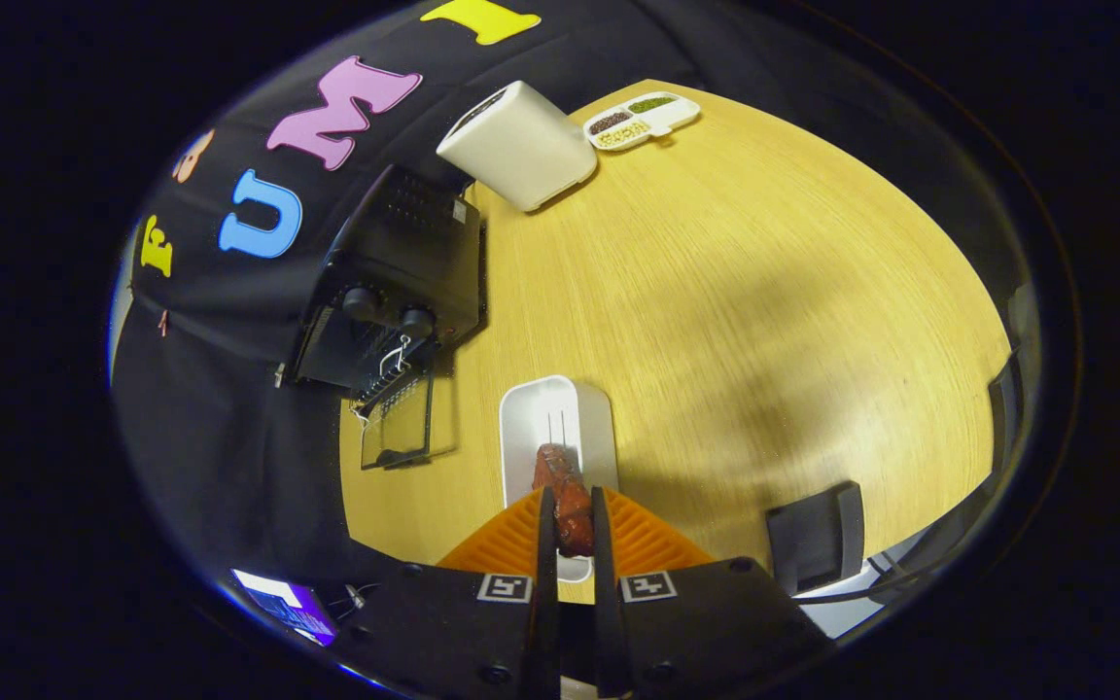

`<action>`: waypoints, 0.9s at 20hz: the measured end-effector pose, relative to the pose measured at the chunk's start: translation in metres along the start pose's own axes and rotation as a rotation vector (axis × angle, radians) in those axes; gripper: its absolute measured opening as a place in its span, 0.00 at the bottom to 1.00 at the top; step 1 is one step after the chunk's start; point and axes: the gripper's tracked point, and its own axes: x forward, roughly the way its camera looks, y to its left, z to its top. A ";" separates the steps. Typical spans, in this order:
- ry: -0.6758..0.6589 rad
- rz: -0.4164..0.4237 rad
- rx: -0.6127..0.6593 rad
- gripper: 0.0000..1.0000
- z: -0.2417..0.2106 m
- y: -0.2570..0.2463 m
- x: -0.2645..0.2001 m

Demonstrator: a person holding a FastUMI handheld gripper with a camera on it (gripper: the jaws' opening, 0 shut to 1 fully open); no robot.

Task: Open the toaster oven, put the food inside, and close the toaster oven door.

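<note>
Gripper (pixel 574 520) pinching reddish-brown meat piece (pixel 565 496) at mid-length, over white oblong tray (pixel 521 428); black toaster oven (pixel 395 282), door open, at ten o'clock. Food likely light, soft, perhaps greasy; gentle mid-body grip suits.

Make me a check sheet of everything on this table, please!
Surface: wooden table, bare in the middle.
Job's things: black oven by the booth wall, door folded down open; reddish food over a white tray.
Clutter: white toaster beyond the oven; divided dish of dried goods past it.
Tongs: tongs shut on the food, both fingers pressing its sides, just above the tray.
Cables: thin cables near the table's edge.
Surroundings: black cloth wall; a dark chair; a lit screen low beside the tongs.
</note>
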 end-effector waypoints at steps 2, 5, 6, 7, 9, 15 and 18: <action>-0.006 0.003 -0.045 0.14 -0.001 0.003 -0.001; -0.005 0.003 -0.087 0.13 -0.001 0.006 -0.003; -0.011 0.009 -0.084 0.13 0.001 0.008 -0.006; -0.015 0.013 -0.085 0.13 0.002 0.010 -0.008; -0.038 0.001 -0.132 0.13 0.008 0.012 -0.017; -0.096 0.004 -0.207 0.13 0.034 0.039 -0.040; -0.150 0.022 -0.228 0.13 0.044 0.073 -0.049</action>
